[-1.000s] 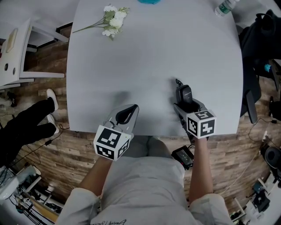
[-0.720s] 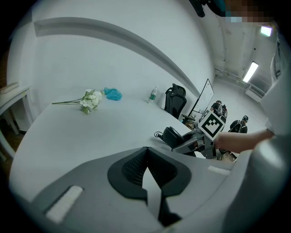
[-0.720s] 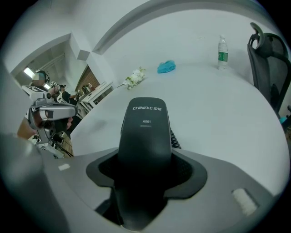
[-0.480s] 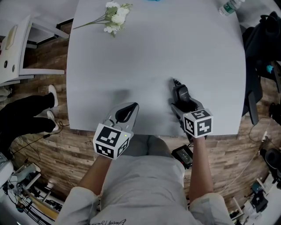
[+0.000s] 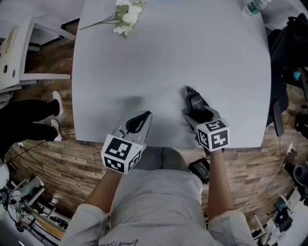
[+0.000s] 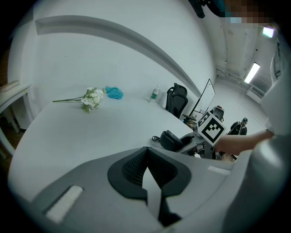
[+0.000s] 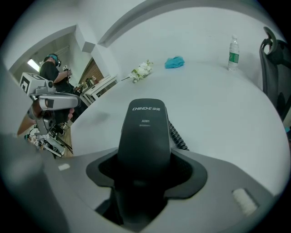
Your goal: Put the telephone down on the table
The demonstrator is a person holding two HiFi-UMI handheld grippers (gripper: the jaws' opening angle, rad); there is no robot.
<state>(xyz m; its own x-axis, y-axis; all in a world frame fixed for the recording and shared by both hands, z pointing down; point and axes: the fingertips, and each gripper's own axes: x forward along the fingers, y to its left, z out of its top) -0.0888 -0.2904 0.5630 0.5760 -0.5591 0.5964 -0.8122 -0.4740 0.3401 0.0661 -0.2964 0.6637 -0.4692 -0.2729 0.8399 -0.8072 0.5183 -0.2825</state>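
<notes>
A black telephone handset (image 5: 195, 102) with a coiled cord sits between the jaws of my right gripper (image 5: 196, 108), which is shut on it. It is low over the white table (image 5: 168, 57) near the front edge, right of centre; I cannot tell whether it touches the top. In the right gripper view the handset (image 7: 145, 132) sticks out forward from the right gripper (image 7: 144, 172), with the cord trailing on its right. My left gripper (image 5: 137, 124) hovers at the table's front edge, shut with nothing in it. Its pads (image 6: 136, 166) meet.
White flowers (image 5: 122, 17) lie at the far left of the table and a water bottle (image 5: 252, 7) stands at the far right corner. A blue cloth (image 6: 113, 93) lies at the back. A black chair (image 5: 284, 48) stands right of the table; a person's legs (image 5: 29, 129) are at the left.
My right gripper has shifted a little to the left and lower with the handset and rolled slightly. The left gripper has stayed put.
</notes>
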